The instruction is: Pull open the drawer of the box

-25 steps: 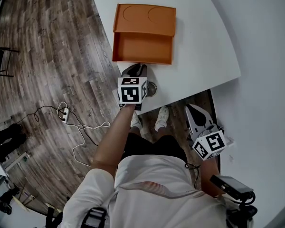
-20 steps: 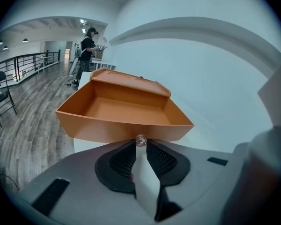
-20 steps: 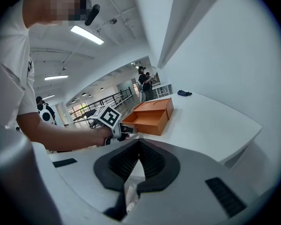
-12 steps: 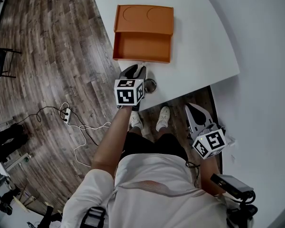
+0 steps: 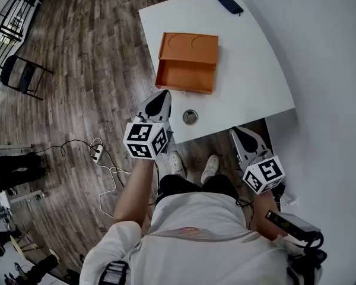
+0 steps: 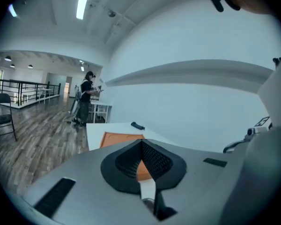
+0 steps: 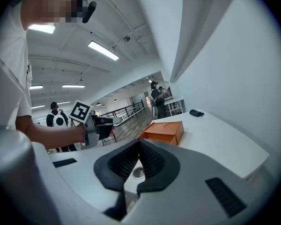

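Note:
The orange box (image 5: 190, 45) lies on the white table (image 5: 255, 70), and its drawer (image 5: 184, 76) stands pulled out toward me. In the left gripper view the box (image 6: 121, 138) shows just beyond the jaws. My left gripper (image 5: 164, 94) (image 6: 141, 142) hangs above the table's near left edge, apart from the drawer front. Its jaws have just been closing, and it is now shut with nothing between them. My right gripper (image 5: 235, 130) (image 7: 139, 143) hovers off the table's near edge at the right, shut and empty, with the box (image 7: 165, 131) ahead of it.
A round metal disc (image 5: 190, 117) sits on the table near the front edge. A dark phone (image 5: 229, 3) lies at the far end. A folding chair (image 5: 24, 75) and a cable with a power strip (image 5: 98, 154) are on the wooden floor to the left. A white wall runs along the right.
My left gripper has lifted away from the drawer front and drawn back to the left, closing as it rose. The right gripper has risen a little. The drawer stays open.

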### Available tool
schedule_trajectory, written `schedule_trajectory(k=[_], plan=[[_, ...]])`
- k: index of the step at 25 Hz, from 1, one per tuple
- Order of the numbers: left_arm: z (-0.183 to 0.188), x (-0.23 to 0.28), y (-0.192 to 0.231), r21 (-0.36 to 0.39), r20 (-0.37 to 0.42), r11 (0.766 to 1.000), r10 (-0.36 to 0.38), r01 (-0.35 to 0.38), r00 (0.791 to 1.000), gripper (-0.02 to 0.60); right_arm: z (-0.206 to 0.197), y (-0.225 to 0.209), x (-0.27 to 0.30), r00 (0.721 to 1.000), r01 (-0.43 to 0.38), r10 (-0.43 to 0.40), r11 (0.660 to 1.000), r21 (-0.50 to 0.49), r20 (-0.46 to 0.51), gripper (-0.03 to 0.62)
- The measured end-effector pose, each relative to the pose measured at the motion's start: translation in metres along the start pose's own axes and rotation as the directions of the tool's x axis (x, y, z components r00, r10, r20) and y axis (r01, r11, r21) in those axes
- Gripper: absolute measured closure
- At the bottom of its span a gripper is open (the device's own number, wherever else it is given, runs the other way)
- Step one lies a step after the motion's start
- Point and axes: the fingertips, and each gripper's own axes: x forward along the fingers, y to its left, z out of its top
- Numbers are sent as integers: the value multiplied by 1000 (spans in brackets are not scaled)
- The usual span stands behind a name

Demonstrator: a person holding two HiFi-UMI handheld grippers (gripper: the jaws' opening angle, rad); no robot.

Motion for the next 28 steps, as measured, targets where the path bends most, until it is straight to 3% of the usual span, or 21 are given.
schedule_trajectory(k=[3,6,10,17,22,28], plan=[[44,-40,-21,9,110,999,30,-31,993,571,21,3,-10,999,-35,35,999,-26,30,591],[74,-74,-46,8,192,1000,2,-4,981,571,40,6,-17,997,-45,48,998,-46,65,591],[91,-106,-69,67,215,997,-49,36,975,571,50,23,-24,994,-55,60,997,-62,94,591],[90,-168,-54,43,281,999,-23,12,959,571,67,66,-33,990,-22,40,991,-128,138,591],[96,-213,-24,24,303,999,-45,40,952,571,86,106,-37,980,56,-22,984,-168,198,591],[86,-256,0,63,283,995,-94,79,954,571,88,152,-48,967,151,-109,973,-172,230,591]])
